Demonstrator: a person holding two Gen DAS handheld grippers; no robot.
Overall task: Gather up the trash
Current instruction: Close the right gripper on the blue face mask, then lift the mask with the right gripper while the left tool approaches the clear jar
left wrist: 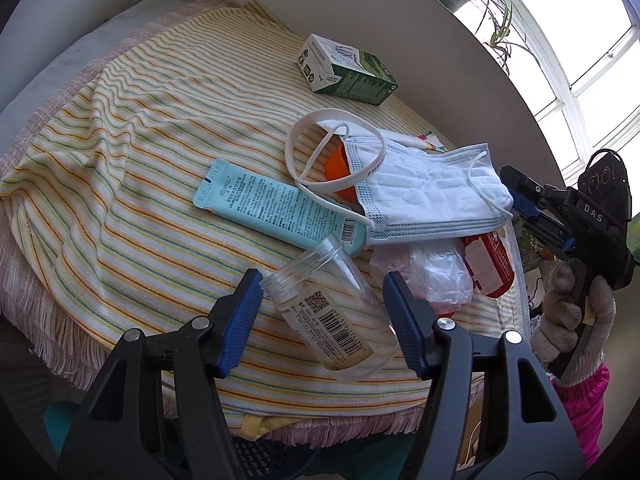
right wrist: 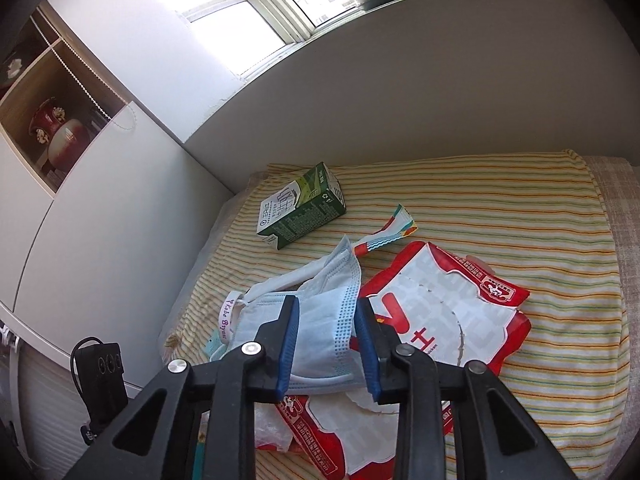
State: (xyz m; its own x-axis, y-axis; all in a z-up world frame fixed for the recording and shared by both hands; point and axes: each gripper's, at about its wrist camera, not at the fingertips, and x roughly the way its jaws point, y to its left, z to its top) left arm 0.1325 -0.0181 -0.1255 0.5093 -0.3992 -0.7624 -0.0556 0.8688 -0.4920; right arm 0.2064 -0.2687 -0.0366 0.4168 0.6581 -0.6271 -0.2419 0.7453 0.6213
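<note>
My left tongs point(left wrist: 322, 320): apart, clear plastic jar point(left wrist: 324, 312) lying between them. My right tongs point(right wrist: 327, 340): apart around face mask point(right wrist: 320, 340). At 12 o'clock: milk carton point(right wrist: 302, 206); at 2 o'clock: red wrapper point(right wrist: 444, 312).

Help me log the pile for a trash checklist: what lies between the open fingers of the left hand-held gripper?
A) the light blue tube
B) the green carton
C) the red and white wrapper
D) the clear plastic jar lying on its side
D: the clear plastic jar lies on its side on the striped cloth, between the spread blue fingers of the left hand-held gripper, which do not touch it.
</note>
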